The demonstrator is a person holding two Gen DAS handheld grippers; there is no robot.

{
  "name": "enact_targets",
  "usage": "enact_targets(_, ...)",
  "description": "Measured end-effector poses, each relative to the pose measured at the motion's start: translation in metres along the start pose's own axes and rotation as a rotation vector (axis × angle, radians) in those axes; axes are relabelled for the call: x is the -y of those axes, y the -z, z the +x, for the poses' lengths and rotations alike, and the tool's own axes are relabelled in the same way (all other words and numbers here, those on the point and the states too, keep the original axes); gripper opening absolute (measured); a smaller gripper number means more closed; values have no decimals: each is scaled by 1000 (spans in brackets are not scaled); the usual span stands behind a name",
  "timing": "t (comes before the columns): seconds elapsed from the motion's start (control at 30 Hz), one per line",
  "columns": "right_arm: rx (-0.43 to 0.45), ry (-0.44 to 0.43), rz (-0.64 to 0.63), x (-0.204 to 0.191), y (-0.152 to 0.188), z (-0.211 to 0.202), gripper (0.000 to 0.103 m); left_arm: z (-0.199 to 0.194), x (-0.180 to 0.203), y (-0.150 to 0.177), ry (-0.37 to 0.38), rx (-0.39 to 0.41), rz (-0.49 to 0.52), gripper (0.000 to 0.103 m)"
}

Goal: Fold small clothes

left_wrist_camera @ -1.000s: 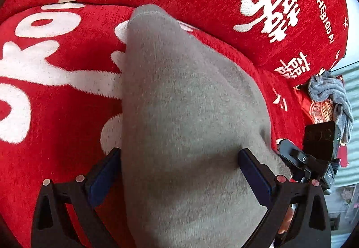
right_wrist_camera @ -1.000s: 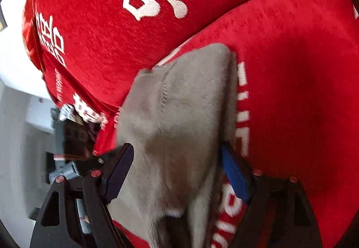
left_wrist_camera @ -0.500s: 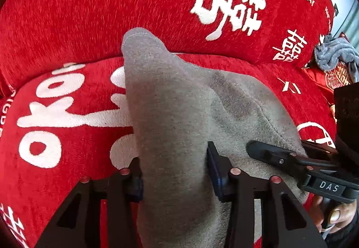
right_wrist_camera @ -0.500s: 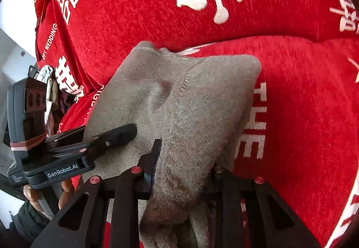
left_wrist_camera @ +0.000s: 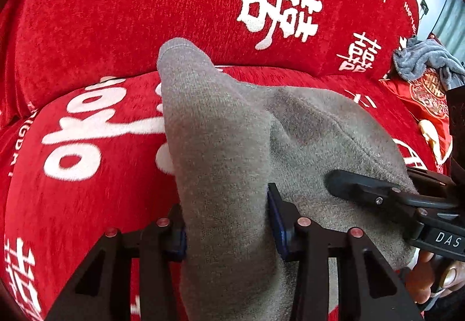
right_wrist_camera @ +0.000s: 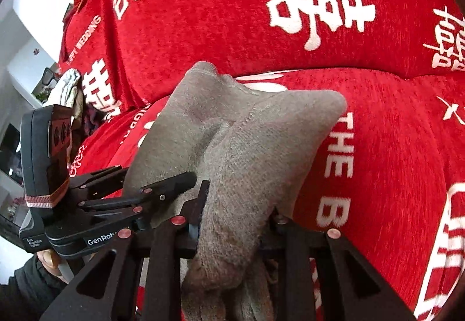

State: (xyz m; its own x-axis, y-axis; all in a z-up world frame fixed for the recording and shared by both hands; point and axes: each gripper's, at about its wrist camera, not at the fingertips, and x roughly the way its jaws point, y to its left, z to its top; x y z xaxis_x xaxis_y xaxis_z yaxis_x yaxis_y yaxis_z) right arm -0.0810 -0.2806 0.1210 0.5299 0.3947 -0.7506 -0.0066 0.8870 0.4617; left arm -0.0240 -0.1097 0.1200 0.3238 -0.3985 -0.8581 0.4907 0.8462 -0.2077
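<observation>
1. The work surface is a red sofa cover (left_wrist_camera: 96, 193) of nubby chenille-like cloth, printed in white with large double-happiness characters and the words "THE BIG DAY"; the seat cushion meets a backrest cushion (left_wrist_camera: 145, 10) along a crease behind the garment.
2. A grey knitted garment (left_wrist_camera: 221, 146) is lifted off the seat, stretched between the two grippers, with a rounded hemmed end pointing up toward the backrest.
3. The left gripper (left_wrist_camera: 226, 222) is clamped narrow on one fold of the garment; its blue-padded fingers (left_wrist_camera: 277, 222) press the cloth from both sides.
4. The right gripper (right_wrist_camera: 238, 213) is likewise pinched tight on another fold of the same garment, the cloth bunched between its fingers and hanging down below them.
5. The two grippers sit close together, each visible in the other's view: the right one at the lower right edge of the left view, the left one at the lower left of the right view, with bare fingers showing below each.
6. At the far end of the sofa in the left view lies a crumpled grey cloth (left_wrist_camera: 424, 59) on a shiny red cushion (left_wrist_camera: 427, 94) with a gold emblem.
7. In the right view, beyond the sofa's other end, a white wall and pale shelving (right_wrist_camera: 26, 71) show, with a bundle of light fabric (right_wrist_camera: 66, 88) at the cushion's edge.
</observation>
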Motion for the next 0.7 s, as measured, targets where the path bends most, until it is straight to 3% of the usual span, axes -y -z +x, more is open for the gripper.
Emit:
enact_targets(0.37, 13, -1, -53, -40, 57, -31, 26, -48, 20, 64, -29, 21, 32, 45)
enact_targets(0.7, 14, 40, -114, -65, 96, -46, 26, -69, 28, 106, -30, 32, 43, 45)
